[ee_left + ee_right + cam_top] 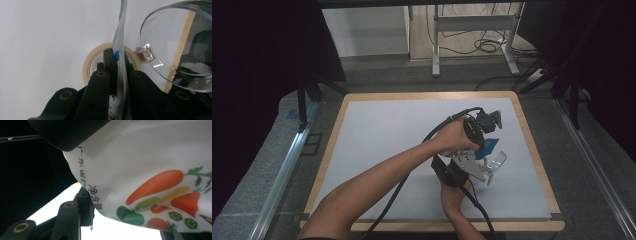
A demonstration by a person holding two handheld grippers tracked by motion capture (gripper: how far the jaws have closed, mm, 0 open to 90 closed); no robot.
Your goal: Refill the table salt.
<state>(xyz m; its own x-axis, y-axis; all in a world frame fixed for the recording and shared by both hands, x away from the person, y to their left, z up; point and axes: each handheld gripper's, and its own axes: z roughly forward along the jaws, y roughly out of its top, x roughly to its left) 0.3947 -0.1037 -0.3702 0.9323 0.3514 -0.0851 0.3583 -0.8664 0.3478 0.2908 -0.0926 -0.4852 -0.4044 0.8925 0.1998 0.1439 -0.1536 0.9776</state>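
Observation:
My left gripper (482, 142) (117, 56) points down over the right half of the table and is shut on the edge of a thin white and blue plastic bag (121, 37) (489, 146). The right gripper view shows the bag (150, 170) close up, printed with vegetables and black characters. My right gripper (489, 172) (127, 220) comes in from the near edge, jaws partly apart. A clear plastic cup (497, 161) (172, 42) sits tilted off the table at its tip, so it is gripped there. The bag hides the pads. A roll of beige tape (87, 67) lies under the left jaws.
The white mat (387, 135) sits in a wooden-rimmed table (329, 150). Metal rails (287, 170) run along both sides. Beyond the far edge stand grey desk legs (435, 45) and loose cables (487, 45) on the floor. Black cables trail from both grippers across the near right.

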